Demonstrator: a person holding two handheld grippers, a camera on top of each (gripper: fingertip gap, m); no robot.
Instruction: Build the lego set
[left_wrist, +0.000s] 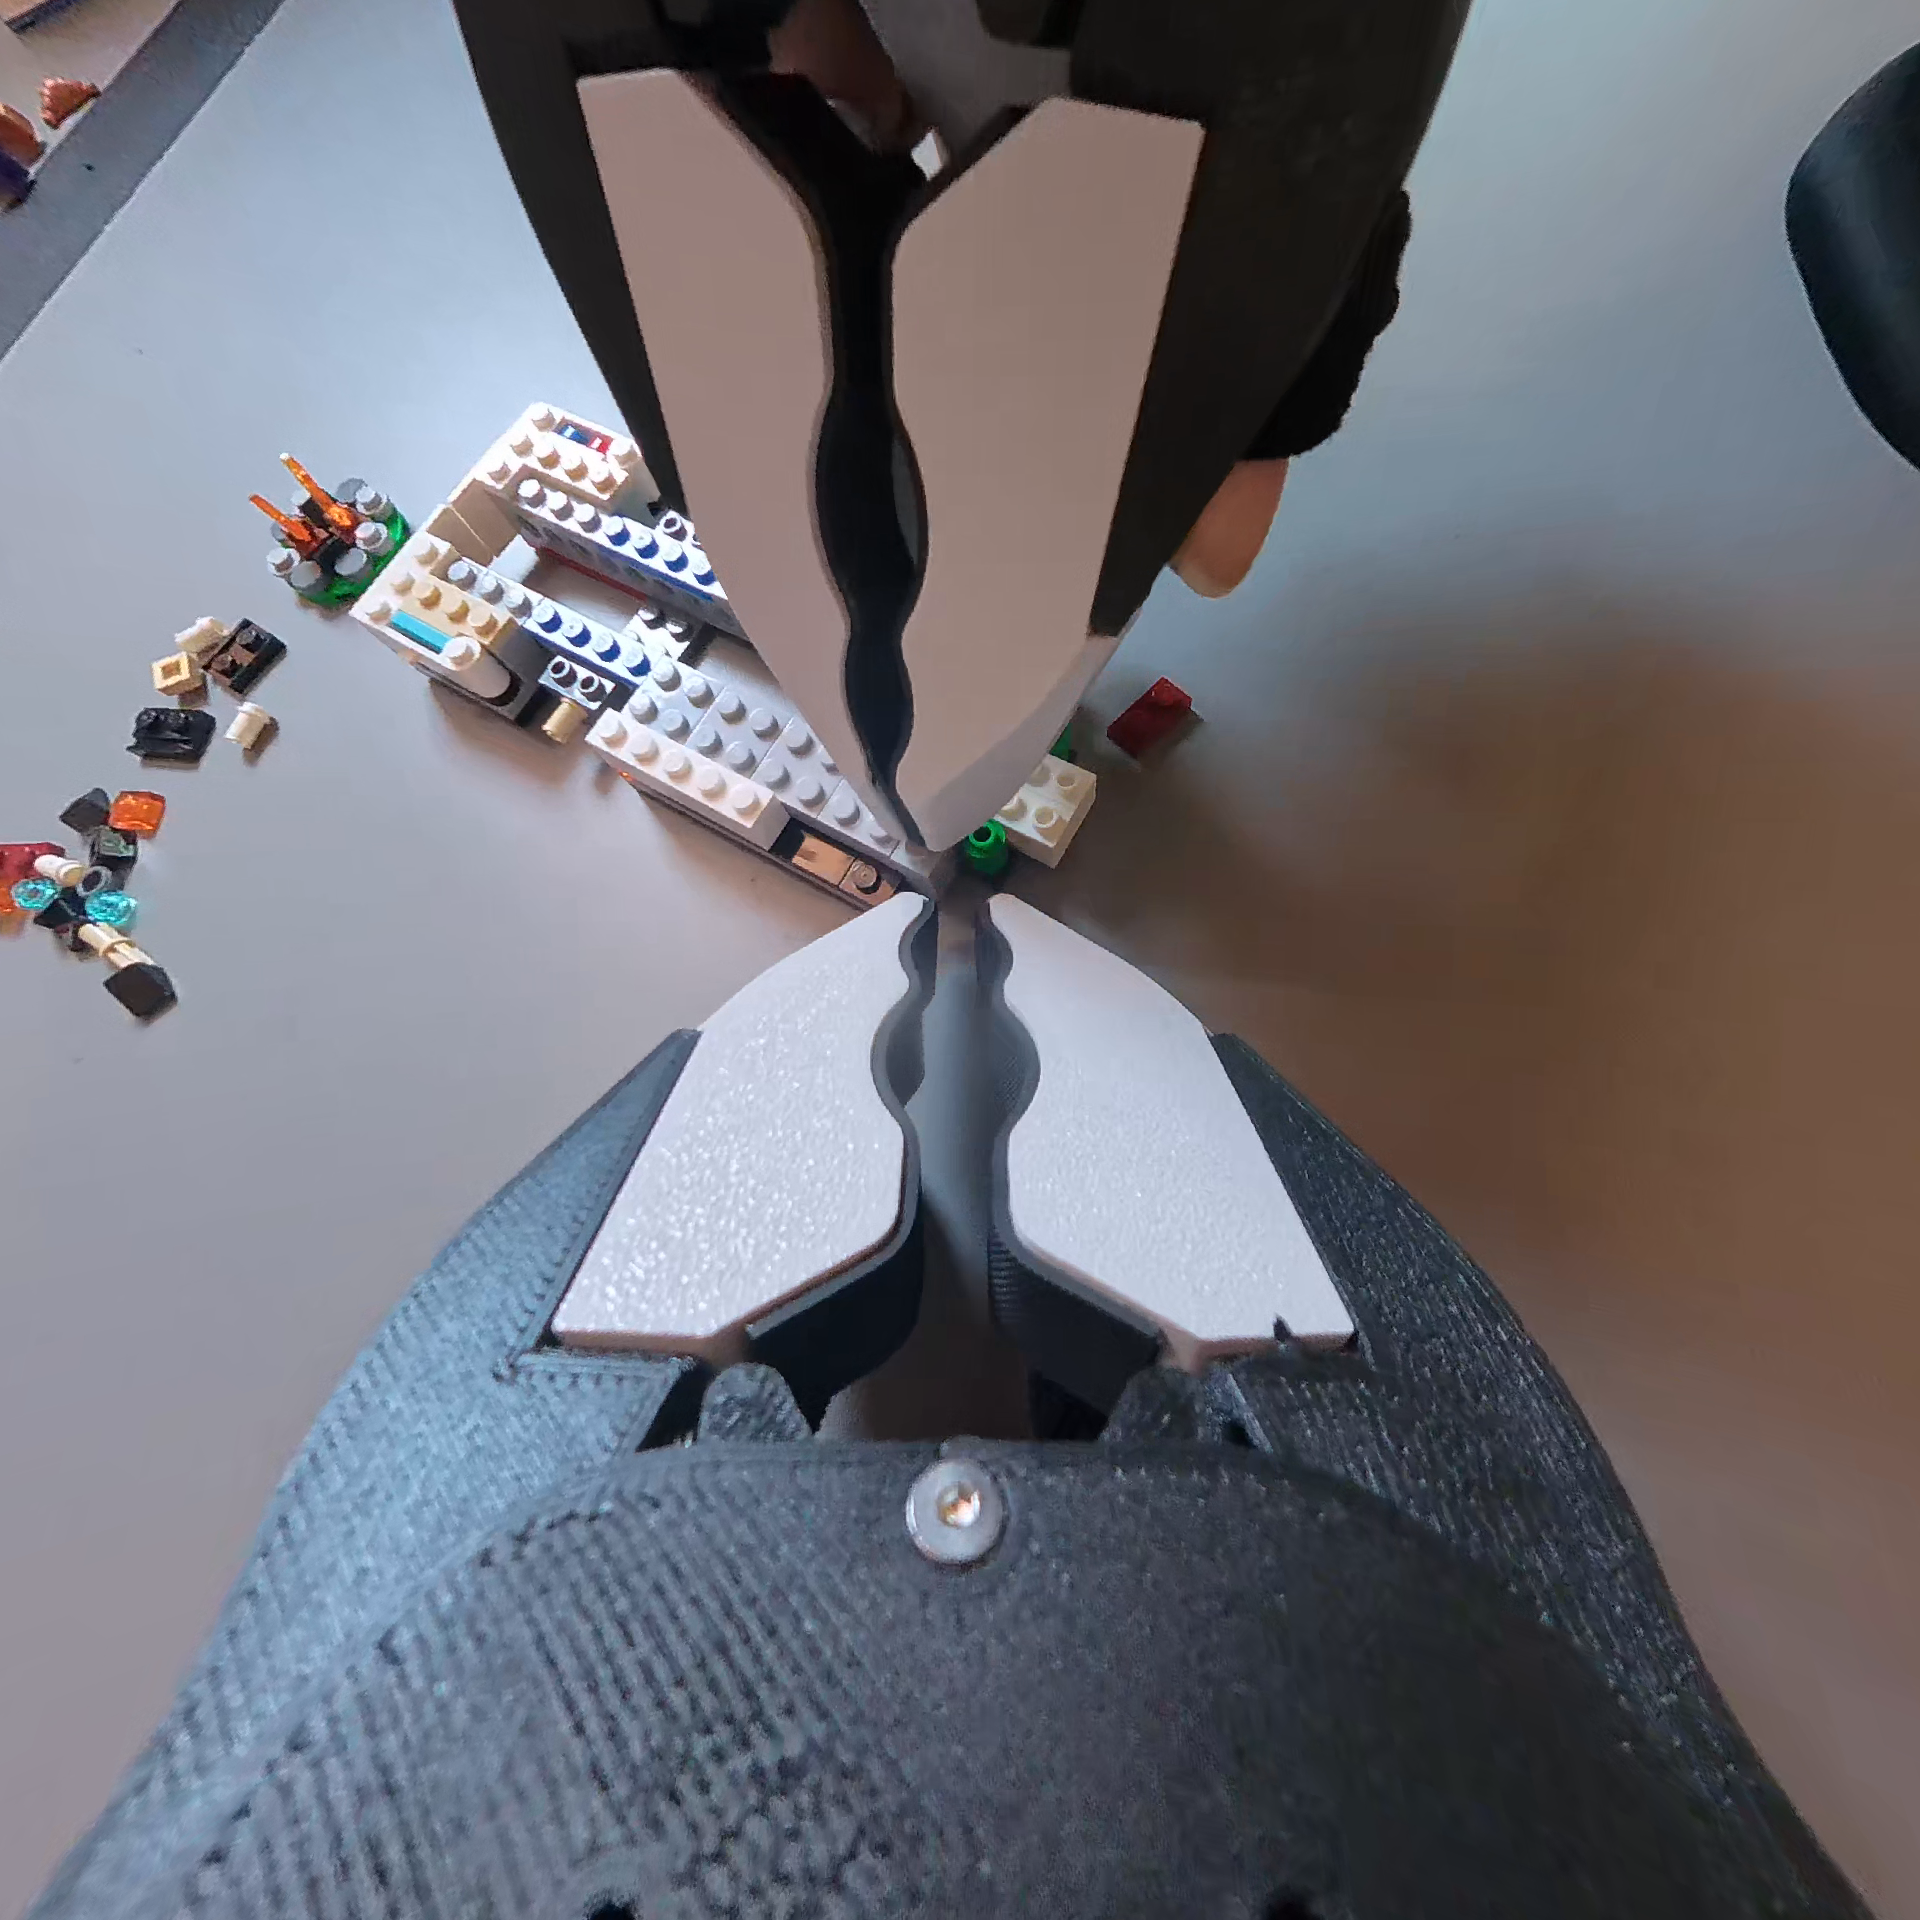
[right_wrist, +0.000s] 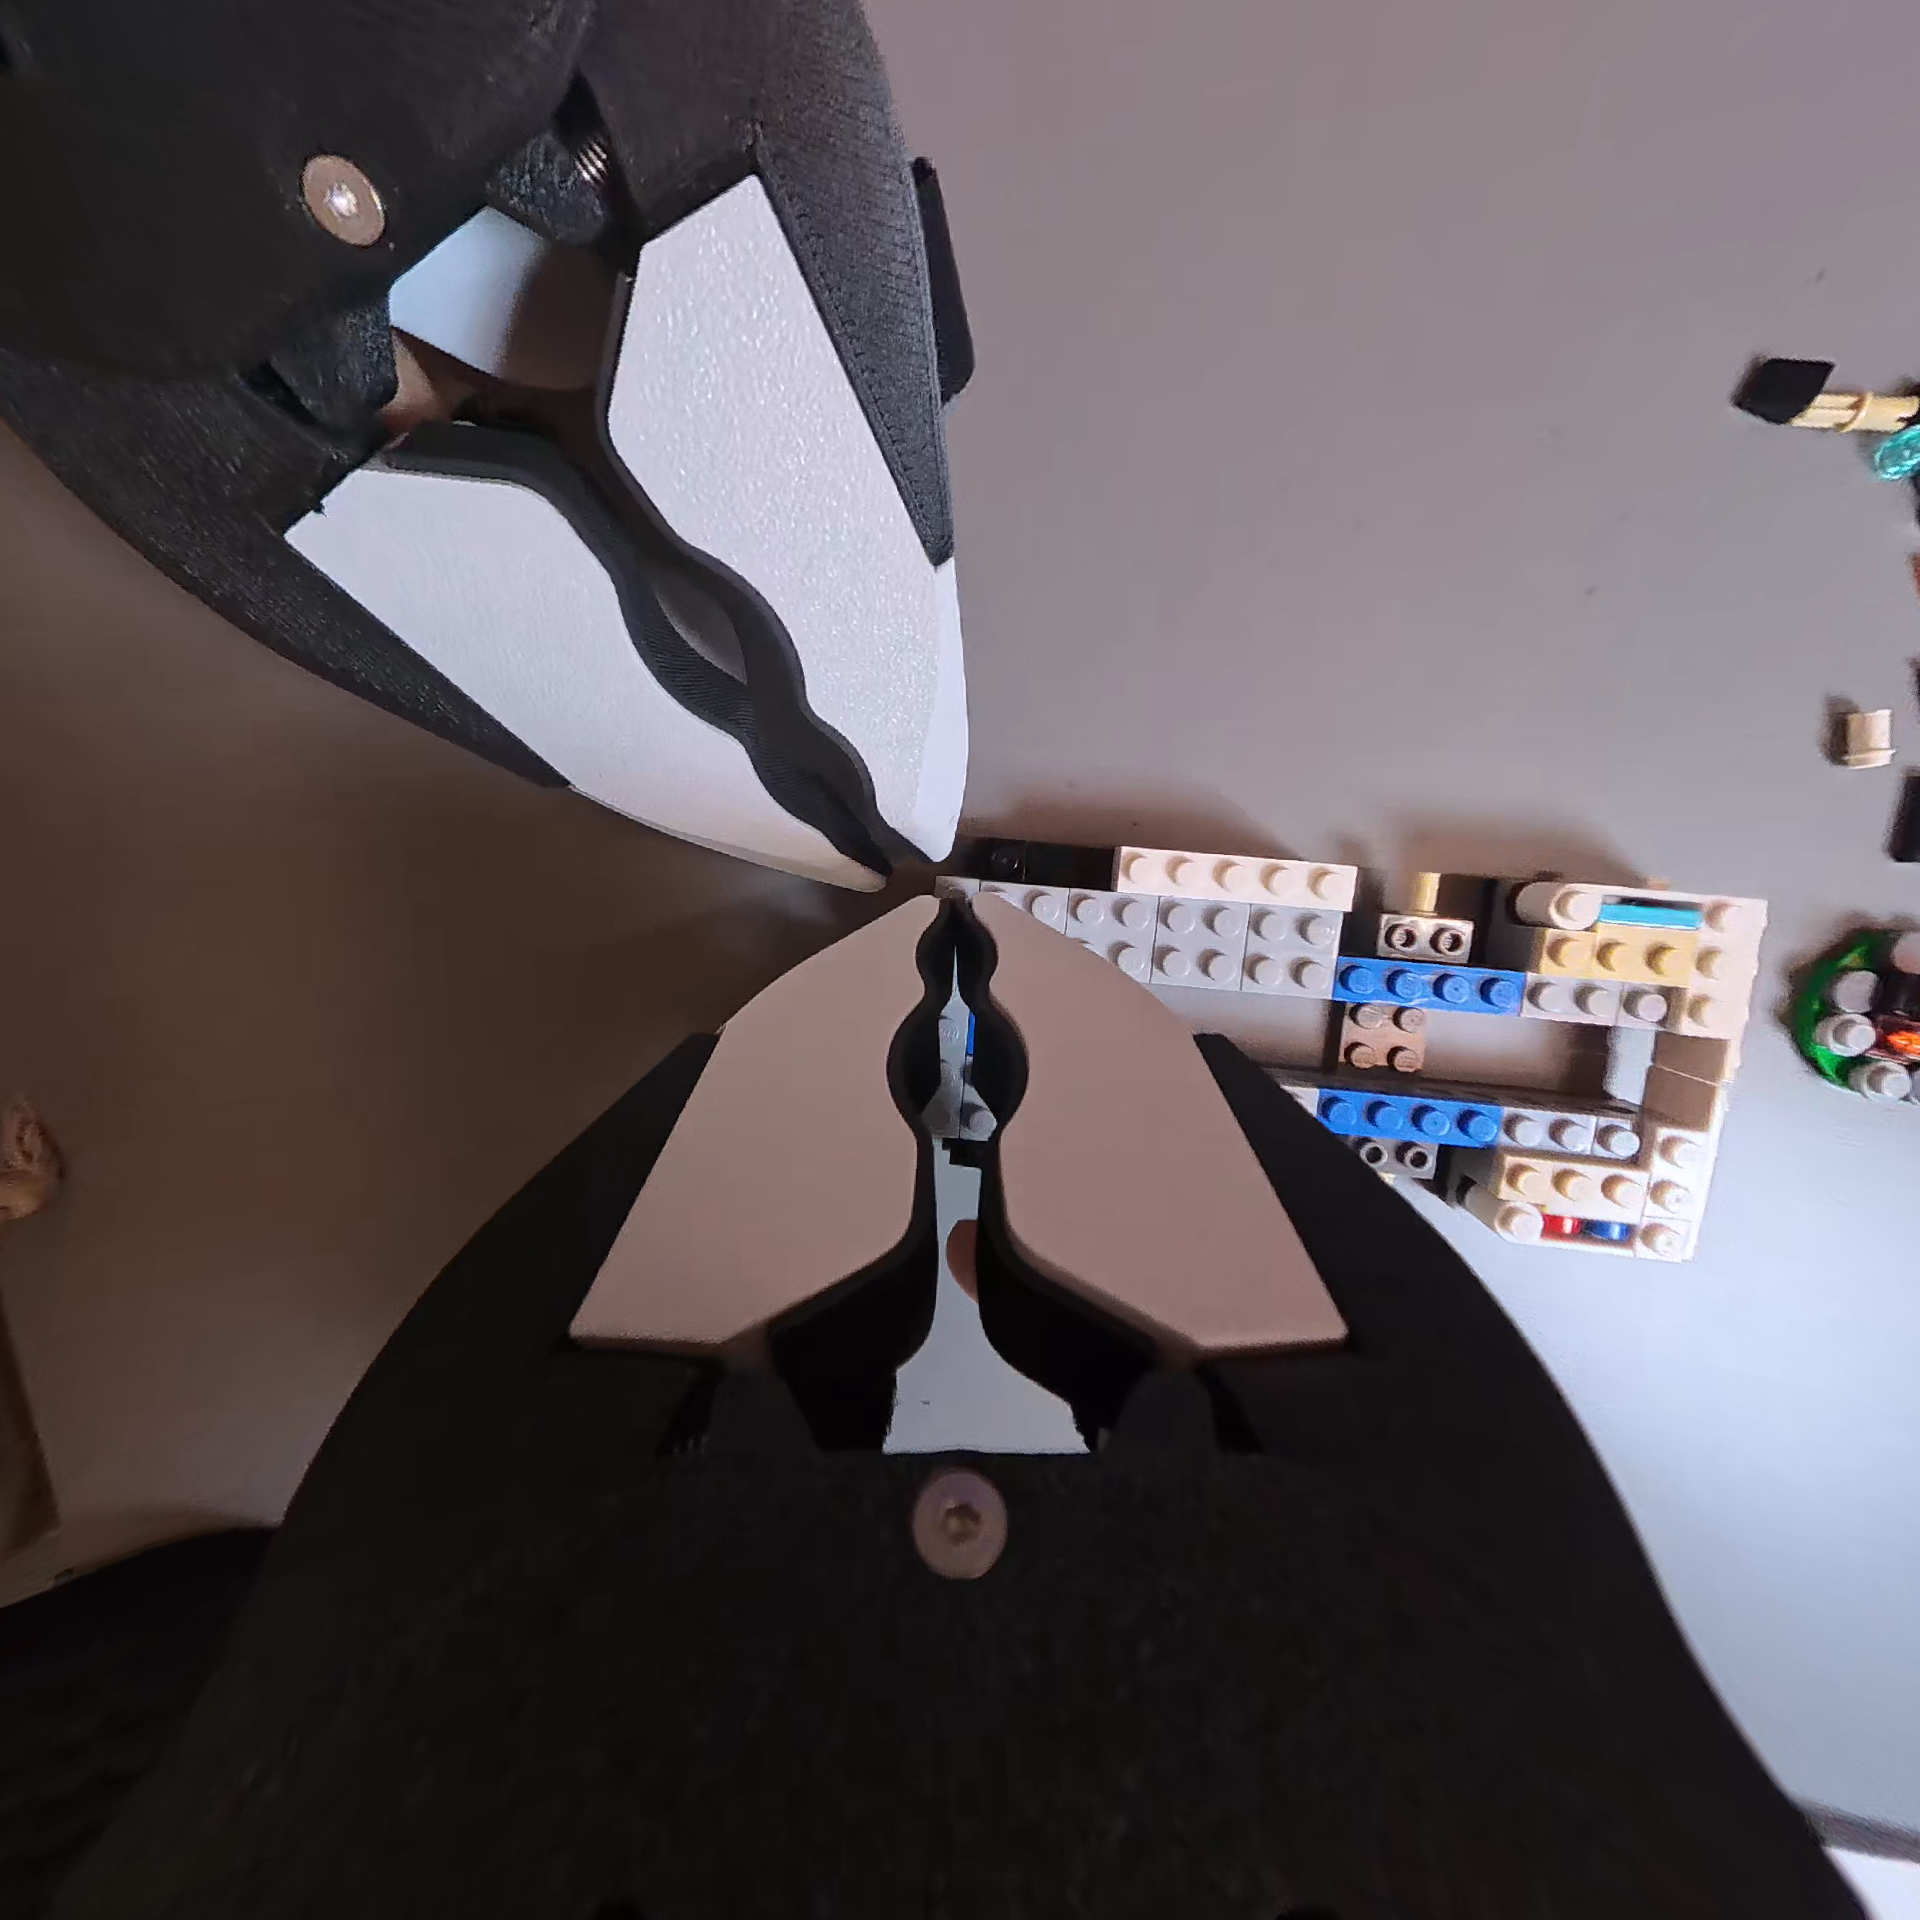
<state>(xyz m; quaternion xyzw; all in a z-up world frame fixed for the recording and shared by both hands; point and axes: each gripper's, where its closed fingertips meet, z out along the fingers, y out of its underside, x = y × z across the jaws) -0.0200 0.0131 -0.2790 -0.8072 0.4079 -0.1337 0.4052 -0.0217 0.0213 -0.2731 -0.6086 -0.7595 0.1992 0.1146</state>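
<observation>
A flat brick model (left_wrist: 665, 644) of white, grey, blue and tan bricks lies on the grey table (left_wrist: 312, 1143). It also shows in the right wrist view (right_wrist: 1247, 945). My left gripper (left_wrist: 961, 906) is at the model's near end with its fingertips a little apart, and I see nothing pressed between them. My right gripper (left_wrist: 920, 836) comes in from above, tip to tip with the left one. Its fingertips are shut at the corner of the light grey plate (right_wrist: 1205, 940). In the right wrist view, the right gripper (right_wrist: 956, 909) is at the bottom and the left gripper (right_wrist: 899, 868) at the upper left.
A small green piece (left_wrist: 987, 844), a white two-by-two brick (left_wrist: 1049, 805) and a red piece (left_wrist: 1153, 712) lie by the tips. Several small loose pieces (left_wrist: 94, 883) and a round green build (left_wrist: 332, 535) lie left. A dark chair (left_wrist: 1860, 260) is at the right edge. Left and right tips are no more than a few centimetres apart.
</observation>
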